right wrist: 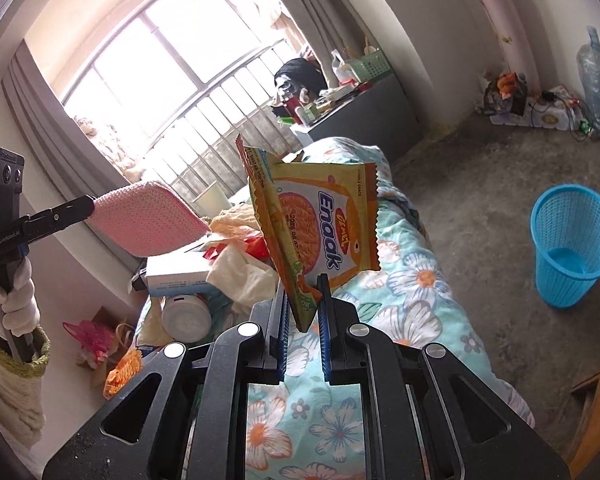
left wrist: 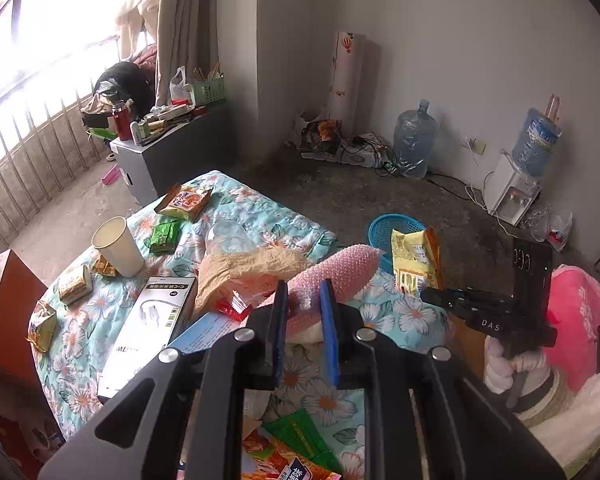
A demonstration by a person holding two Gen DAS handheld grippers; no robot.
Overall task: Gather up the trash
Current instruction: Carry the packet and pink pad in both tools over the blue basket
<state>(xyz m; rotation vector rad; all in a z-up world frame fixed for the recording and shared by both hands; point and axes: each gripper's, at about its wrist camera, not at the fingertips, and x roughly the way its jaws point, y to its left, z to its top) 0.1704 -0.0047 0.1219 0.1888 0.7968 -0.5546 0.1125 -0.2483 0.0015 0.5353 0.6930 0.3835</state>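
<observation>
My left gripper [left wrist: 305, 292] is shut on a pink bubble-wrap pouch [left wrist: 340, 272] and holds it above the floral-quilted table [left wrist: 404, 312]. The pouch also shows in the right wrist view [right wrist: 148, 220]. My right gripper [right wrist: 303, 294] is shut on a yellow Enaak snack wrapper [right wrist: 320, 224] and holds it up over the table edge; the wrapper also shows in the left wrist view [left wrist: 416, 264]. A blue mesh waste basket [right wrist: 572, 244] stands on the floor to the right, partly hidden behind the wrapper in the left wrist view [left wrist: 392, 228].
On the table lie a paper cup [left wrist: 118, 246], a white box [left wrist: 152, 320], crumpled beige paper [left wrist: 244, 272], an orange snack bag [left wrist: 186, 202], green wrappers [left wrist: 164, 236] and small gold packets [left wrist: 74, 284]. A water dispenser [left wrist: 512, 192] and a water jug [left wrist: 414, 140] stand by the wall.
</observation>
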